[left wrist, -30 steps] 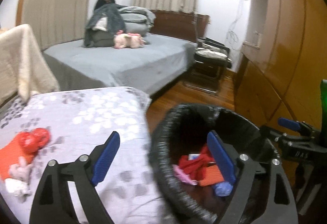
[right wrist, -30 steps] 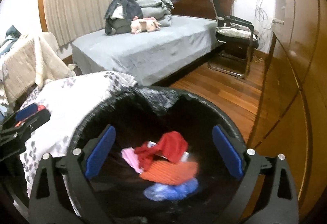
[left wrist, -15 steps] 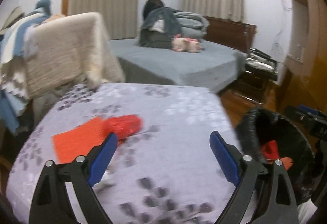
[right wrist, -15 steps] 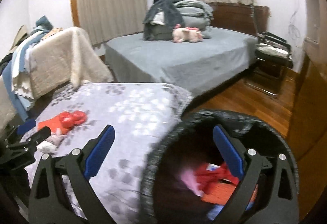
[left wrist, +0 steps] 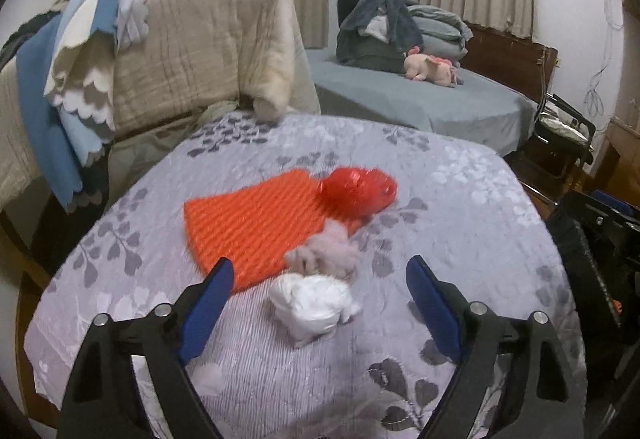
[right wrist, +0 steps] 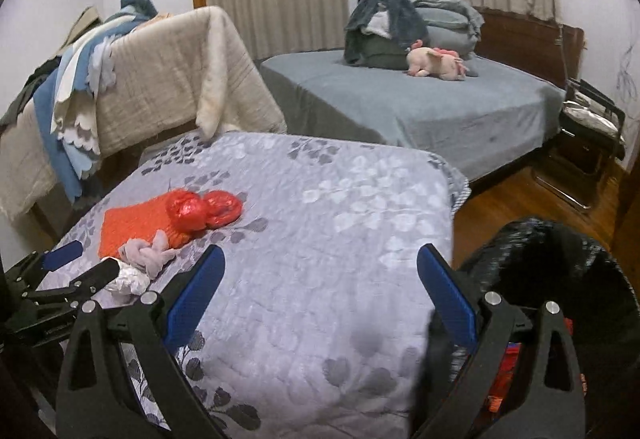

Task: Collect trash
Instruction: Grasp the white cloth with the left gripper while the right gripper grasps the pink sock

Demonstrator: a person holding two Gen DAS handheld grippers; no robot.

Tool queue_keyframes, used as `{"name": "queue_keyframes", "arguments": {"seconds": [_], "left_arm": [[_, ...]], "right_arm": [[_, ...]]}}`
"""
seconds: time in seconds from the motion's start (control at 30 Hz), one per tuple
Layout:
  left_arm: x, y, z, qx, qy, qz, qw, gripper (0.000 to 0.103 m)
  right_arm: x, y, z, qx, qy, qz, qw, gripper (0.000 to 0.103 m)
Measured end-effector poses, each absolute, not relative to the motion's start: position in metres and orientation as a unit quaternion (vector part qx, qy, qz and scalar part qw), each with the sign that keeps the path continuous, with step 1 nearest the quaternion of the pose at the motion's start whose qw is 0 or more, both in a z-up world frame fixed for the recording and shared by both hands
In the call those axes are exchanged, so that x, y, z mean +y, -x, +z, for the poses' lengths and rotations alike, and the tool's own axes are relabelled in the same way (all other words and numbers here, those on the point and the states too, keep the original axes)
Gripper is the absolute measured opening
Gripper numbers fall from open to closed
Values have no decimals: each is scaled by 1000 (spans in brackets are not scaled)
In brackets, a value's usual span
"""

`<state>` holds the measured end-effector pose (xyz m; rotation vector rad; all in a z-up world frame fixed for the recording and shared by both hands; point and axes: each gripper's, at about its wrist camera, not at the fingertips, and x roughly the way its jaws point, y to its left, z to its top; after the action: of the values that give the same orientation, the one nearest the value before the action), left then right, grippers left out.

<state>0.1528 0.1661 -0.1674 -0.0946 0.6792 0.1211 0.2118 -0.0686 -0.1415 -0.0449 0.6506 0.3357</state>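
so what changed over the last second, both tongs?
Both tongs swung left, away from the black-lined trash bin and over the floral-covered table. The left tongs now bracket the white crumpled wad, open, nothing gripped. The right tongs hang open over bare cloth. Unchanged: the orange mesh sheet, red plastic bag and pink scrap lie untouched.

L gripper (left wrist: pixel 316 289) jaws wide apart, empty, angled down. R gripper (right wrist: pixel 318 287) same, jaws spread, empty.
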Motion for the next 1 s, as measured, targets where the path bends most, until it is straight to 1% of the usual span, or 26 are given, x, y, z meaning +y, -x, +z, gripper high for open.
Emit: {"name": "queue_keyframes", "arguments": {"seconds": [0.13, 0.23, 0.33, 0.4, 0.43, 0.47, 0.57, 0.77, 1.0], "left_arm": [[168, -157, -178, 343, 54, 58, 936, 80], [170, -161, -186, 351, 61, 55, 933, 75], [171, -164, -192, 360, 67, 49, 929, 64], [172, -165, -194, 363, 69, 46, 928, 54], [172, -165, -194, 362, 71, 45, 928, 52], [173, -164, -194, 362, 73, 43, 928, 47], [173, -164, -192, 362, 72, 40, 929, 42], [174, -157, -186, 358, 73, 34, 930, 37], [183, -139, -172, 348, 70, 34, 934, 37]], "right_arm": [[-60, -216, -150, 326, 25, 166, 930, 94], [-58, -217, -154, 330, 28, 166, 929, 94], [-58, -218, -157, 333, 32, 165, 928, 94], [-58, -219, -159, 335, 32, 164, 927, 94], [-57, -219, -160, 336, 33, 163, 927, 94], [-56, -220, -160, 337, 33, 163, 927, 94], [-53, -219, -160, 337, 34, 166, 926, 94], [-46, -218, -159, 335, 35, 172, 926, 94], [-33, -216, -156, 332, 33, 183, 925, 94]]}}
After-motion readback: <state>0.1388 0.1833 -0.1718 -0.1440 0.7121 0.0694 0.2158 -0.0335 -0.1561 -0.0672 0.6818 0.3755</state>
